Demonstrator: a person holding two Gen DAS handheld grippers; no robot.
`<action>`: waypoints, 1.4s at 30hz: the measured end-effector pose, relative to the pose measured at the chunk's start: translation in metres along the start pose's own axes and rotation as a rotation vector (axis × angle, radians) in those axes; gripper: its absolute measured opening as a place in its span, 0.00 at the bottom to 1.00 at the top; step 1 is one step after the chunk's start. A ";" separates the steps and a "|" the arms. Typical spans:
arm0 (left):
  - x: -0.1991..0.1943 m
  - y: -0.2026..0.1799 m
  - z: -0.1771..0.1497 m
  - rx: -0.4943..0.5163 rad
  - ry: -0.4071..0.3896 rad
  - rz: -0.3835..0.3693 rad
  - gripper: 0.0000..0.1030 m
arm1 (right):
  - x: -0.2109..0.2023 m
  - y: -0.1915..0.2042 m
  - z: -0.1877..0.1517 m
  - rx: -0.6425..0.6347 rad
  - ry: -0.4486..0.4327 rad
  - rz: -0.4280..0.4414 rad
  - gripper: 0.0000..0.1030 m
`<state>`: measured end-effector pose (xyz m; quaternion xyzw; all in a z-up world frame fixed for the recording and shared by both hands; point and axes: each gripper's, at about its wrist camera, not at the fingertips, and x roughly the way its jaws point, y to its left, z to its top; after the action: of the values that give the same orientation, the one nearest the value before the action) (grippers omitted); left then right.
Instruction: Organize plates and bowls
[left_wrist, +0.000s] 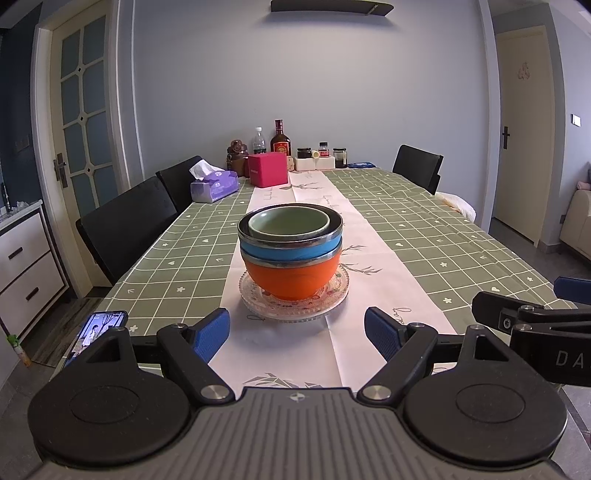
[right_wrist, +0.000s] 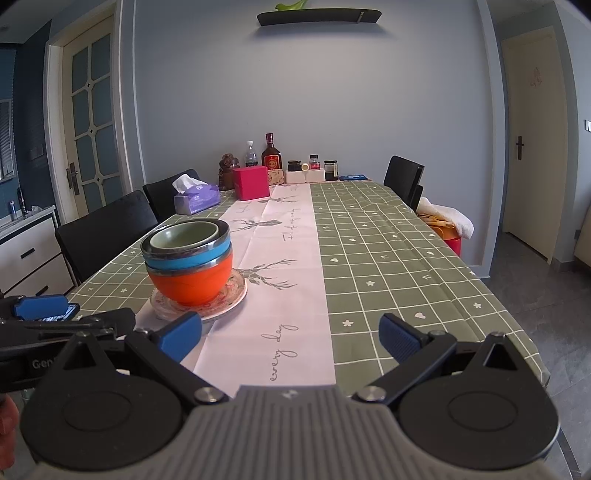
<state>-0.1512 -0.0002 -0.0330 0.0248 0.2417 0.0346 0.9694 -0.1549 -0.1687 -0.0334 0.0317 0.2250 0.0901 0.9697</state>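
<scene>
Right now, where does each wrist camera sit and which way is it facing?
Left wrist: on the left gripper, facing down the table, bowl stack dead ahead; own open fingers show, and the right gripper at the right edge.
Right wrist: on the right gripper, facing the same way, stack at left; own open fingers show, left gripper at the left edge.
Shared: stack, glass plate, pink box.

A pale blue wall (left_wrist: 295, 92) fills the centre of the frame, with a dark shelf (left_wrist: 331, 6) at the top. A glazed door (left_wrist: 83, 118) stands at left, black chairs (left_wrist: 127, 225) beside the desk (left_wrist: 424, 236).
</scene>
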 end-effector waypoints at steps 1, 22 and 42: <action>0.000 0.000 0.000 0.000 0.000 -0.001 0.94 | 0.000 0.000 0.000 0.000 0.000 0.000 0.97; 0.000 0.001 0.000 -0.003 0.002 -0.003 0.94 | 0.001 0.000 0.002 -0.001 0.003 0.000 0.97; -0.001 0.000 0.000 -0.016 -0.001 -0.008 0.94 | 0.006 0.002 -0.001 0.009 0.013 0.001 0.97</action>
<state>-0.1524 0.0001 -0.0321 0.0164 0.2409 0.0328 0.9699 -0.1502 -0.1659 -0.0365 0.0355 0.2315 0.0898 0.9680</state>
